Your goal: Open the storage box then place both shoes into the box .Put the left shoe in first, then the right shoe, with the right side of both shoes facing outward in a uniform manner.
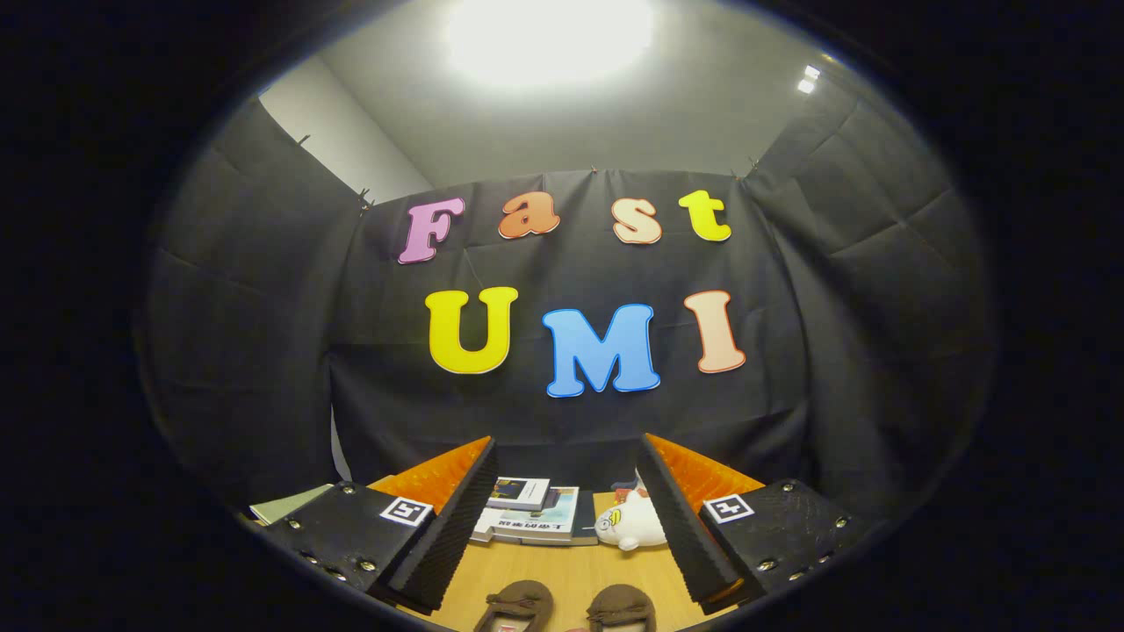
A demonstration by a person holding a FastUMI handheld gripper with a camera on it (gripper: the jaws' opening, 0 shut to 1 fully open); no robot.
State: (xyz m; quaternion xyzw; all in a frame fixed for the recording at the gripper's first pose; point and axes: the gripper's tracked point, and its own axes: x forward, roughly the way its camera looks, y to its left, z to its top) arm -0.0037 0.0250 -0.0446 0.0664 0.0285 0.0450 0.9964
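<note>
Two brown shoes lie side by side on the wooden table, their toes showing low between my fingers: the left one [516, 606] and the right one [622, 607]. My gripper [566, 465] is open, held above the table and looking level toward the booth wall. Its two black ribbed pads [443, 518] with orange backs stand wide apart, with nothing between them. The shoes sit below and just ahead of the fingertips, untouched.
A stack of books [531, 513] lies on the table [571, 570] beyond the shoes, toward the wall. A white plush toy [630, 524] rests beside the books, close to the right finger. A greenish flat item [290, 503] lies to the left.
</note>
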